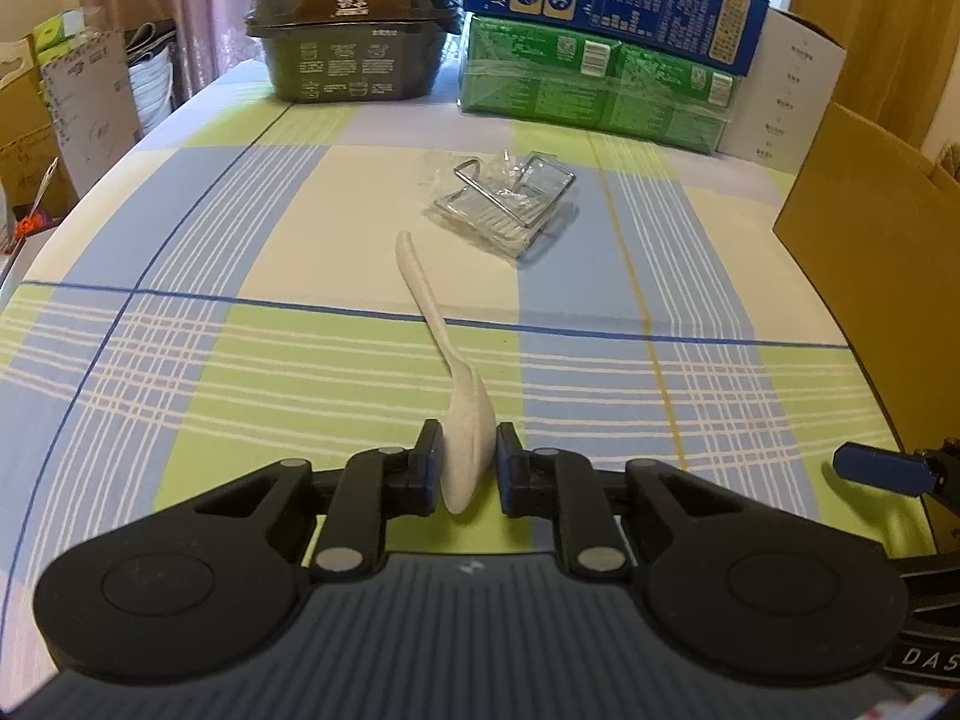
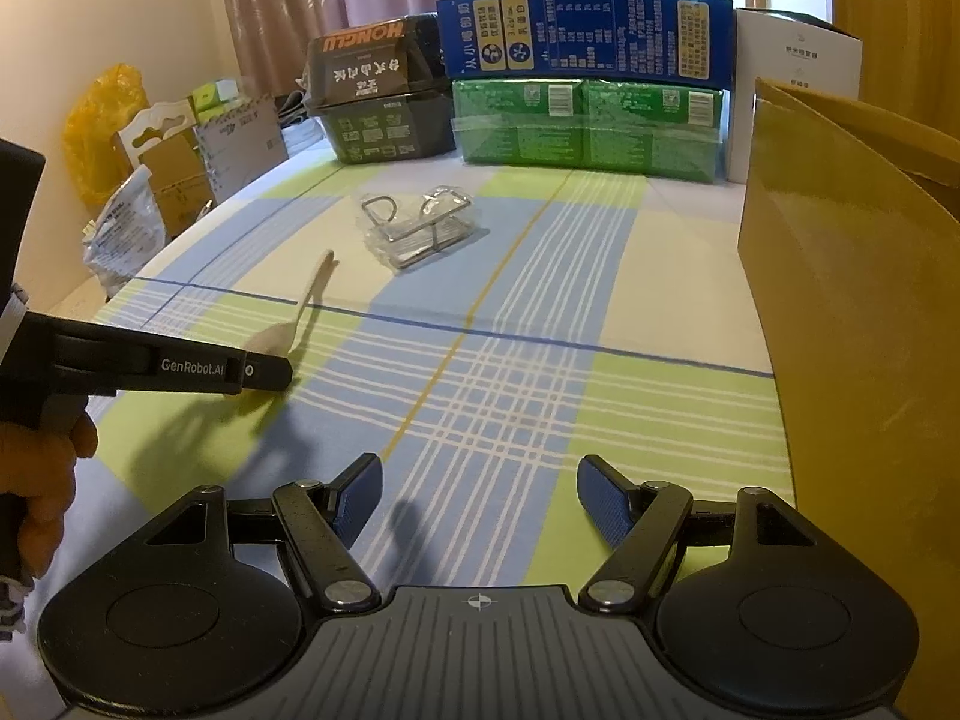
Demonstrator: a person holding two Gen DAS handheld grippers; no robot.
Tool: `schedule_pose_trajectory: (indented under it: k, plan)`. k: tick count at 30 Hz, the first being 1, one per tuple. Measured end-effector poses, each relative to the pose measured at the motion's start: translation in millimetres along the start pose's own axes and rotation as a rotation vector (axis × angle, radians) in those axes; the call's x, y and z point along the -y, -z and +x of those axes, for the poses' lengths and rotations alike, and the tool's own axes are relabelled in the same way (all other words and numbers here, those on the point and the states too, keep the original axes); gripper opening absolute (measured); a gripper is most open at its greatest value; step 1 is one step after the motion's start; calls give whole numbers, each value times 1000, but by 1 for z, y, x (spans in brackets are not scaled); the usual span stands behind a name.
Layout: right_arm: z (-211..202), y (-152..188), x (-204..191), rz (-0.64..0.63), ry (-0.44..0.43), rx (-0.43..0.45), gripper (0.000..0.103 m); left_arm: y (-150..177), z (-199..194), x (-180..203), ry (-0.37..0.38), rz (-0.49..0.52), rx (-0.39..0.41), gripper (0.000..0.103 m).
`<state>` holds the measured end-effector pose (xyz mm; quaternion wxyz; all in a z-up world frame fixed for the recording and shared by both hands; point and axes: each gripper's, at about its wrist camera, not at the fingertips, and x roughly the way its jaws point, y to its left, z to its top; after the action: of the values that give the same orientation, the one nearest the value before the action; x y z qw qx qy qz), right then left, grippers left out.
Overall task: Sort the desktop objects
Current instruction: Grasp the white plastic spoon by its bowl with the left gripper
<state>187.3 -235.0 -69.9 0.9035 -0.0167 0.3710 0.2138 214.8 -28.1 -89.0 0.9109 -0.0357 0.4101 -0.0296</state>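
Pale speckled plastic, a spoon, sits clamped by its bowl in the left gripper, both blue-padded fingers pressed against the bowl's sides; its handle points away toward the far side of the worktop, and the bowl appears slightly off the checked cloth (the low angle makes that hard to judge). Beyond the handle tip, toward the far right, lies a small wire rack wrapped in clear film, apart from the spoon. The right gripper hangs released over the near part of the cloth, jaws spread wide with nothing between them. A brown cardboard box stands along the right edge. At the far end a dark food tub stands left of a green carton with a blue carton stacked on it. A hand grips the left tool's handle at the near left
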Motion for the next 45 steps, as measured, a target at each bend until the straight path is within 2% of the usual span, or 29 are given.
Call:
schedule_pose_trajectory:
  k: [6,11,14,15,17,20,24,28,32,35,45]
  plan:
    - [-1,-1,-2,-2,-3,8,70,4,-3,-1,9,-29,25,16]
    - [-1,-1,-3,-1,-3,13,70,4,-3,-3,29,-66,39,25]
    - [-2,-1,-4,-3,-3,16,70,4,-2,-3,25,-67,43,27]
    - [-2,-2,-4,-1,-4,18,70,5,-3,-4,20,-67,43,29]
    - [-3,-2,-3,2,-6,19,70,4,-3,-5,21,-79,42,46]
    - [-3,-2,-3,4,-8,22,70,4,-3,-8,31,-116,45,51]
    - [-3,-2,-3,4,-9,23,70,4,-3,-7,43,-153,52,50]
    - [-3,-2,-4,-1,-8,24,70,6,-2,0,35,-136,64,47]
    - [-2,-2,-4,2,-6,22,70,8,-1,9,8,-83,73,33]
    - [-2,-2,-3,1,-6,22,70,8,-1,10,2,-64,68,29]
    - [-4,-3,-1,2,-11,35,70,10,-13,-6,-25,2,31,27]
